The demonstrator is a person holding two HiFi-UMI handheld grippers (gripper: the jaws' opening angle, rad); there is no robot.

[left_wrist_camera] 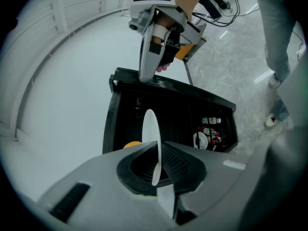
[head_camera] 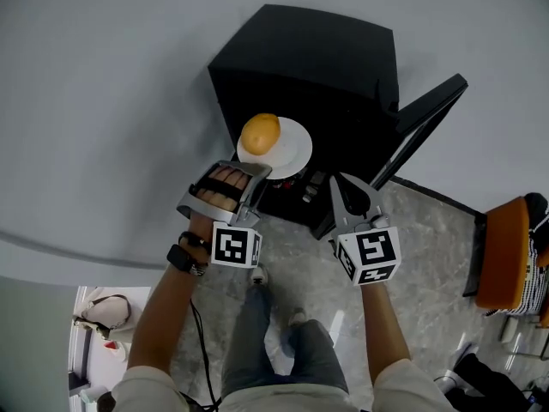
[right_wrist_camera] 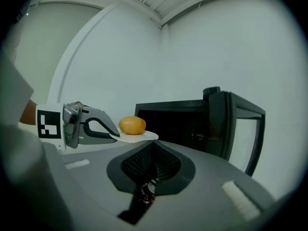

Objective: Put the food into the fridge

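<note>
Head view count: one fridge (head_camera: 317, 58), one plate (head_camera: 294, 151), one food item (head_camera: 260, 134).
Food: round, smooth, orange-yellow; on your white plate's 10 o'clock side, before the open fridge.
Left gripper (head_camera: 257, 170): jaws clamped on the plate rim.
Right gripper (head_camera: 336, 180): jaws together, empty.

Your left gripper (left_wrist_camera: 158, 150) has a matt grey plastic shell and dark ribbed pads (left_wrist_camera: 175, 162), and they pinch a thin, smooth white plate (head_camera: 296, 148). Just beyond the tips, the food (head_camera: 260, 133) has a smooth yellow-orange skin. Ahead of the claws, the black fridge (head_camera: 317, 58) has a glossy edge. Under them, the grey stone floor (head_camera: 429, 256) looks polished and reflective.
</note>
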